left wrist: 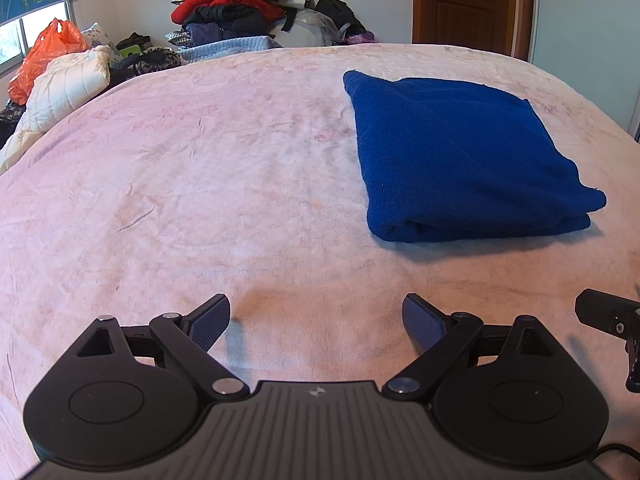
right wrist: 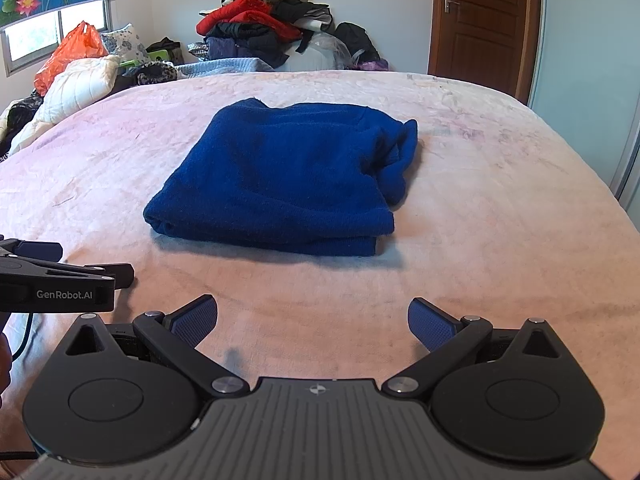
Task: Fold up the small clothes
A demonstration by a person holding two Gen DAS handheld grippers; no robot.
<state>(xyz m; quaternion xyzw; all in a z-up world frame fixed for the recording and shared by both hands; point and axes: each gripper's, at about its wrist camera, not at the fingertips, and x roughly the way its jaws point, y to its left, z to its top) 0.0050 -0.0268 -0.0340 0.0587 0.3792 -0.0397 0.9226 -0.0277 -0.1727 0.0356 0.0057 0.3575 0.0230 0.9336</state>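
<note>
One folded blue garment [right wrist: 276,184] lay on one bed [right wrist: 480,200]. Two grippers were in view, each with two fingers. Behind the bed stood one heap of clothes [right wrist: 260,28], one orange bag [right wrist: 68,54], one white quilted pillow [right wrist: 80,88] and one door [right wrist: 484,20].

- Left gripper [left wrist: 316,322]: matte black body with ribbed centre plate, round side discs, silver pivot screws, blue textured fingertip pads [left wrist: 210,322].
- Right gripper [right wrist: 314,322]: same build, small cross-circle mark on the ribbed plate.
- White "GenRobot.AI" lettering on the left one's side, black cable trailing.
</note>
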